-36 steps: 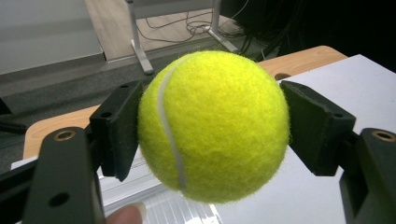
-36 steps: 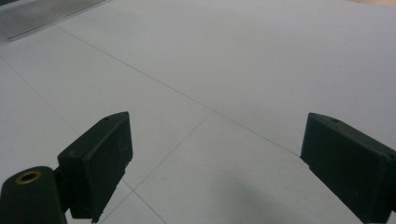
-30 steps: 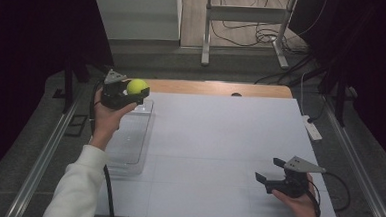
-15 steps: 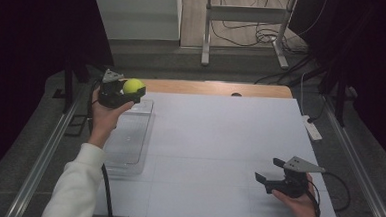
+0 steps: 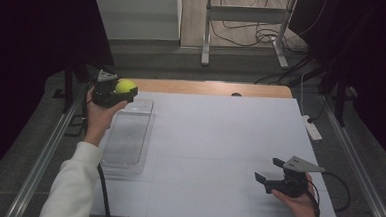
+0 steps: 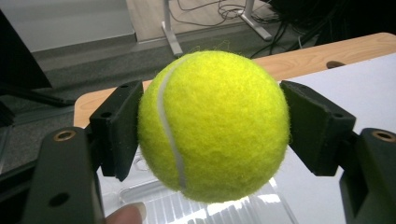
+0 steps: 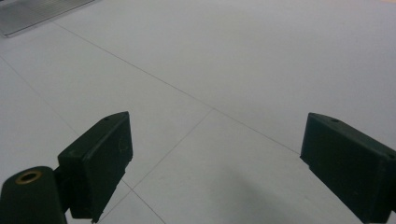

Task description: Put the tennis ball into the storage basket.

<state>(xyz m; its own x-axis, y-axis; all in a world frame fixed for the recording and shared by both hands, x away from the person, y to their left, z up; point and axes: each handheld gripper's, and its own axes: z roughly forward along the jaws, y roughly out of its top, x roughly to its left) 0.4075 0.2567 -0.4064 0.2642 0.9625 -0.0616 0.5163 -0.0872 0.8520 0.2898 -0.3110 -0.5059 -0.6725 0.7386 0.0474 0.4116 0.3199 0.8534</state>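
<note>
One tennis ball (image 6: 212, 126), yellow-green and fuzzy, sits between the two black pads of the left gripper (image 5: 115, 92), which is closed on it from both sides. It is round, so it has no long axis; its white seam runs from the top down the side that faces the left gripper view. The ball hangs above the far end of a clear plastic tray (image 5: 126, 140) at the left part of the white table (image 5: 219, 140). A wooden edge (image 5: 207, 87) shows behind the white surface. Well apart, near the front right corner, the right gripper (image 5: 272, 170) rests low with its jaws wide and nothing between them. Beyond the table there is grey floor, a metal stand (image 5: 245, 28) and cables (image 5: 245, 33).
</note>
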